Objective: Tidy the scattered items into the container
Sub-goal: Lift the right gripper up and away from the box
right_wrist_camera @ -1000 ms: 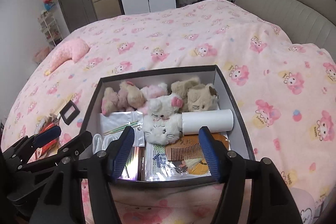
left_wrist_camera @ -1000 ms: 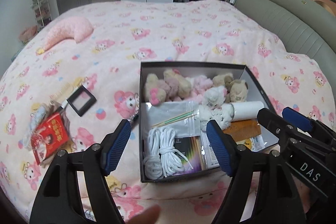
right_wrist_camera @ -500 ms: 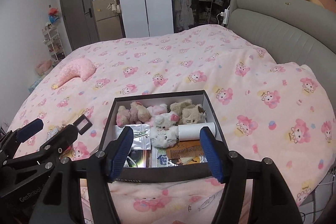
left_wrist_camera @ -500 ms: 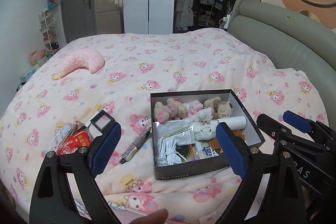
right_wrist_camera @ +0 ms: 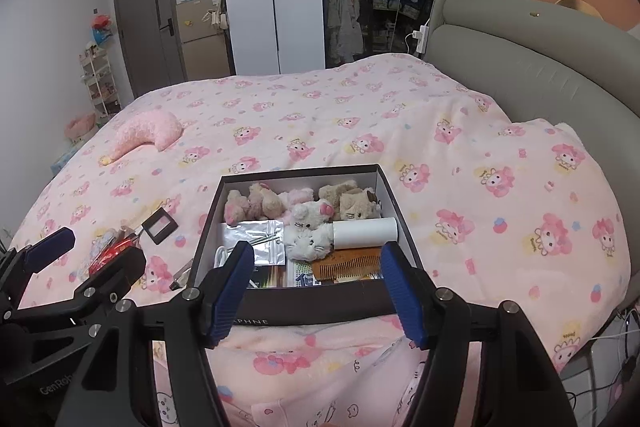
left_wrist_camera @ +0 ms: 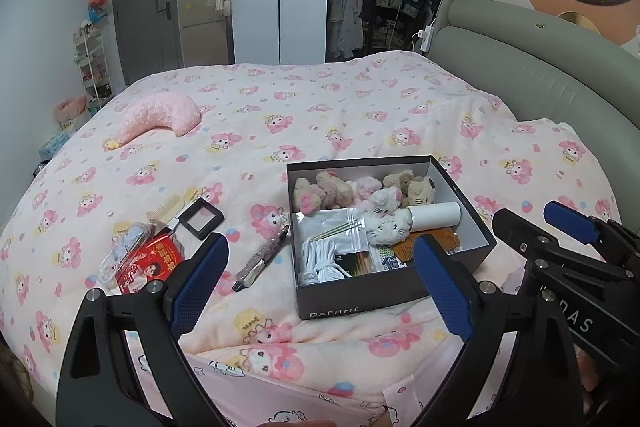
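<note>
Right gripper (right_wrist_camera: 318, 291): jaws apart, nothing between the pads; held above the bed edge.
Box (right_wrist_camera: 320, 305): dark, open-topped, sits on the pink printed blanket (right_wrist_camera: 460, 163).
Box contents: plush toys (right_wrist_camera: 304, 207), white tube (right_wrist_camera: 366, 233), wooden comb (right_wrist_camera: 348, 263), silver zip bag (right_wrist_camera: 256, 237).
Left gripper (right_wrist_camera: 96, 255): at the lower left, jaws apart, empty.
Loose on blanket: small black frame (right_wrist_camera: 160, 225), red packet (right_wrist_camera: 108, 255), left of the box.
</note>
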The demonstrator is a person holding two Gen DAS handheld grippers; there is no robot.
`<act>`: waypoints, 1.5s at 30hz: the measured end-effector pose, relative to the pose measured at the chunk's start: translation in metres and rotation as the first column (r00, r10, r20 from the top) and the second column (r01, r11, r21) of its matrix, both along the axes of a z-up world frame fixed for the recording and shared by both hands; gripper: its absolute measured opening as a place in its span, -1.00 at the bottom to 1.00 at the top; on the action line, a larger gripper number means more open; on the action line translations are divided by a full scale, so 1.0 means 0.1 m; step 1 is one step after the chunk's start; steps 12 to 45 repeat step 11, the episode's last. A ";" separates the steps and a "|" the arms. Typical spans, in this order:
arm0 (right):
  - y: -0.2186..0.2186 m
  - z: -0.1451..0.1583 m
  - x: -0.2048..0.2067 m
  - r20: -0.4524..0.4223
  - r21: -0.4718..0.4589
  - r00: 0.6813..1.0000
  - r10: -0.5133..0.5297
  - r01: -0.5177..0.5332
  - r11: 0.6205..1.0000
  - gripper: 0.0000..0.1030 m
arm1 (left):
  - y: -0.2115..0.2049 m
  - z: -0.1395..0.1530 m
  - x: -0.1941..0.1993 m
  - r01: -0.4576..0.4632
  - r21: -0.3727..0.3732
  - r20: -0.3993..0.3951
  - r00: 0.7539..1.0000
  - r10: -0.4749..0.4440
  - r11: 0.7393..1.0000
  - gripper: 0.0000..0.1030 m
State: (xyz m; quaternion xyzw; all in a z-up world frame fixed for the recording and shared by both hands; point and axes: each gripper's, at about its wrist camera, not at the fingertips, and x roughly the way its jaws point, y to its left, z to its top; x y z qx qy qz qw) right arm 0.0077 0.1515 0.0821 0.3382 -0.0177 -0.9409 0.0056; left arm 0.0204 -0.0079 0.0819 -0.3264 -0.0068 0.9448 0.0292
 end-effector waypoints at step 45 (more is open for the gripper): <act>0.04 0.02 0.04 -0.006 0.000 1.000 -0.006 0.006 1.000 0.22 | 0.07 0.03 0.04 0.009 -0.009 -0.010 1.000 -0.009 1.000 0.84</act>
